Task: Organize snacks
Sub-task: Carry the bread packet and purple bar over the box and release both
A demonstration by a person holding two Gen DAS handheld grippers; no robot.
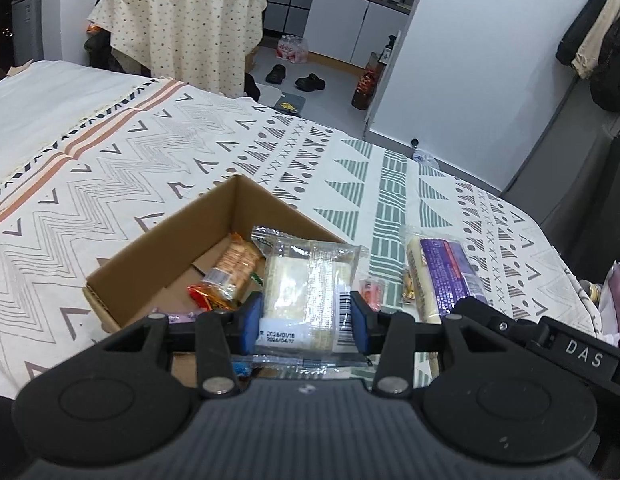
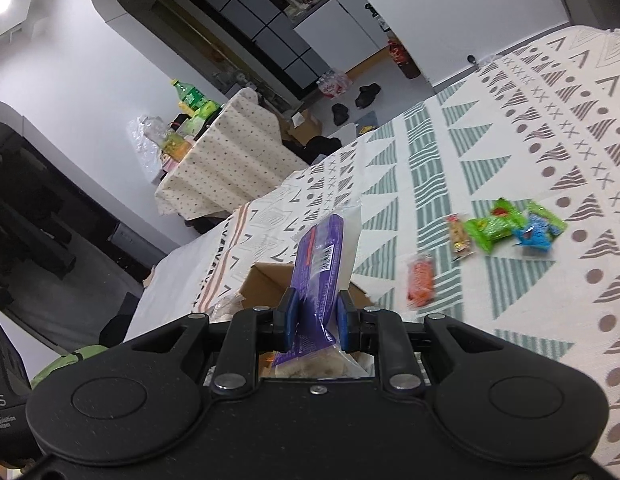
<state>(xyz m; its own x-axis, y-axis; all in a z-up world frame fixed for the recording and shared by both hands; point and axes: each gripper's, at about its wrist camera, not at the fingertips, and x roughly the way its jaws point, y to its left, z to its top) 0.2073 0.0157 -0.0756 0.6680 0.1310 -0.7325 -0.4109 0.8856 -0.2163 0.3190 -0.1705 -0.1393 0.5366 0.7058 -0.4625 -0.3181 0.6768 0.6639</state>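
A big bed with a white cloth of grey zigzags and green triangles (image 1: 157, 168) fills both views. On it sits an open brown cardboard box (image 1: 157, 248), at about ten o'clock from the left claw (image 1: 306, 316). Inside the box lie a clear pack of orange-brown biscuits (image 1: 233, 268) and a small red and yellow wrapper (image 1: 207, 296).

The left claw is clamped on a clear plastic pack of pale yellow cake (image 1: 305, 280), held up over the near right corner of the box. The right claw (image 2: 316, 320) is clamped on a purple and white snack pack (image 2: 324, 268), which stands up on its edge. The box shows just behind it, at about eleven o'clock.

At two o'clock from the right claw, small snacks lie loose on the bed: a green wrapper (image 2: 496, 228), a blue wrapper (image 2: 534, 236), a thin tan bar (image 2: 460, 238) and an orange packet (image 2: 421, 280).
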